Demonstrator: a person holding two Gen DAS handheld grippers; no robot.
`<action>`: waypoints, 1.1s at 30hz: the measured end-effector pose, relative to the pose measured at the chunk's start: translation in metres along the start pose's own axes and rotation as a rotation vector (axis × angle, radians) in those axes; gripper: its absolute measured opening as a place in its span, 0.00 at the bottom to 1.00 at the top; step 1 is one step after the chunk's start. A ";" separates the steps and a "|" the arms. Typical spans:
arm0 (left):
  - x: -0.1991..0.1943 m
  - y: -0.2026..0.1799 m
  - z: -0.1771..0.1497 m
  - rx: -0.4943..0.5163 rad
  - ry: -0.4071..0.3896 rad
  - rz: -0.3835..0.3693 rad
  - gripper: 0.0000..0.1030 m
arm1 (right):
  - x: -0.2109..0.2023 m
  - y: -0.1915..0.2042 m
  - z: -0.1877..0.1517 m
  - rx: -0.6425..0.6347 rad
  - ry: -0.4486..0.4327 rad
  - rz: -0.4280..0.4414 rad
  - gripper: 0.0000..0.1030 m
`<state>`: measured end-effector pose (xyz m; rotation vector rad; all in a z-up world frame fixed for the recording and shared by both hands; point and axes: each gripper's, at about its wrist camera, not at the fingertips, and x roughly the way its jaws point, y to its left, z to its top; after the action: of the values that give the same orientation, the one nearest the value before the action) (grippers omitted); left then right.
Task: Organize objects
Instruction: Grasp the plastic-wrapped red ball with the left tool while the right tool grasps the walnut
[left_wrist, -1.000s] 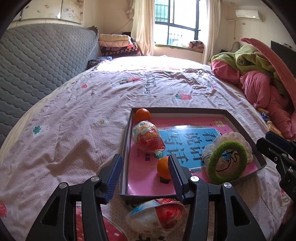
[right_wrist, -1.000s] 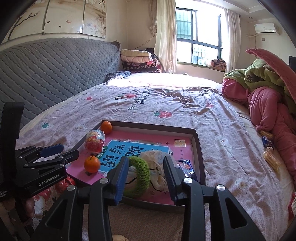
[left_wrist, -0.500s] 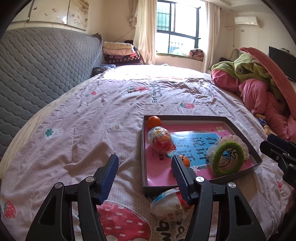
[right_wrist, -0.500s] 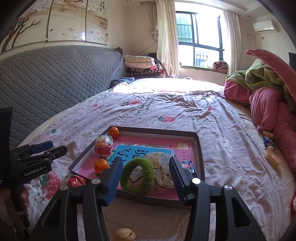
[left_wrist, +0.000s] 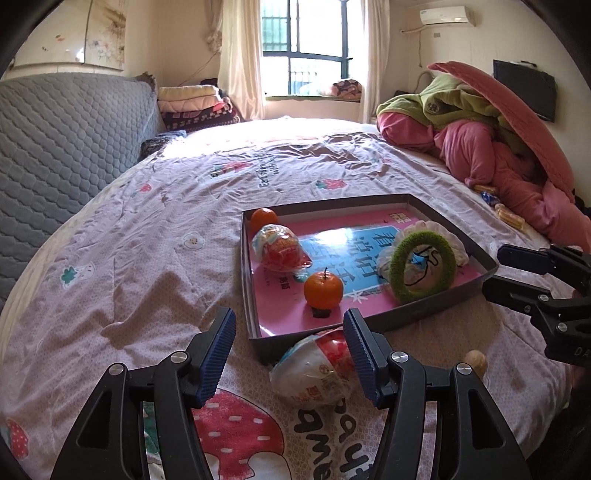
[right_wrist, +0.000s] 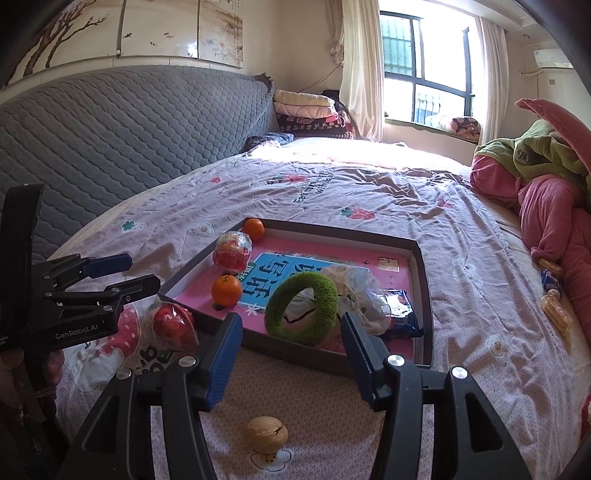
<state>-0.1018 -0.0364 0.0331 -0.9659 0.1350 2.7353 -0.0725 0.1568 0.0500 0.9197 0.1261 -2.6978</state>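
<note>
Since a second ago I have drawn both tongs back from the tray (left_wrist: 369, 325), so that it sits farther ahead of me and a walnut (right_wrist: 265, 434) has come into sight on the bedspread (left_wrist: 147, 258) between my right fingers; my left gripper (left_wrist: 290, 363) stands wide open with nothing in it, and a wrapped red-and-white snack (left_wrist: 317, 373) lies on the spread between its fingers, close against the pad at 3 o'clock and touching the near wall of the tray; my right gripper (right_wrist: 291, 356) is likewise spread wide and empty. In the tray, from my left camera, one orange (left_wrist: 323, 290) sits at the near end at 12 o'clock, a second wrapped snack (left_wrist: 279, 247) lies just beyond it, another orange (left_wrist: 263, 219) is in the far left corner, and a green fuzzy ring (left_wrist: 423, 266) leans tilted on a white cloth bundle (left_wrist: 439, 236) at 1 o'clock; all rest on a pink and blue book (left_wrist: 354, 254); from my right camera a dark blue packet (right_wrist: 400, 314) lies beside the ring at 1 o'clock; a heap of pink and green bedding (left_wrist: 498, 155) sits well off at 2 o'clock.
</note>
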 end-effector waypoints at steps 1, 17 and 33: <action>0.000 -0.002 -0.001 0.007 0.005 -0.014 0.60 | 0.001 0.001 -0.002 -0.009 0.010 0.005 0.54; 0.010 -0.001 -0.022 0.019 0.068 -0.078 0.64 | 0.010 -0.002 -0.034 -0.047 0.107 0.068 0.62; 0.026 -0.006 -0.028 0.072 0.086 -0.124 0.71 | 0.013 0.001 -0.049 -0.071 0.147 0.113 0.63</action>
<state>-0.1030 -0.0303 -0.0057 -1.0363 0.1812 2.5603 -0.0532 0.1612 0.0028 1.0697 0.1930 -2.5057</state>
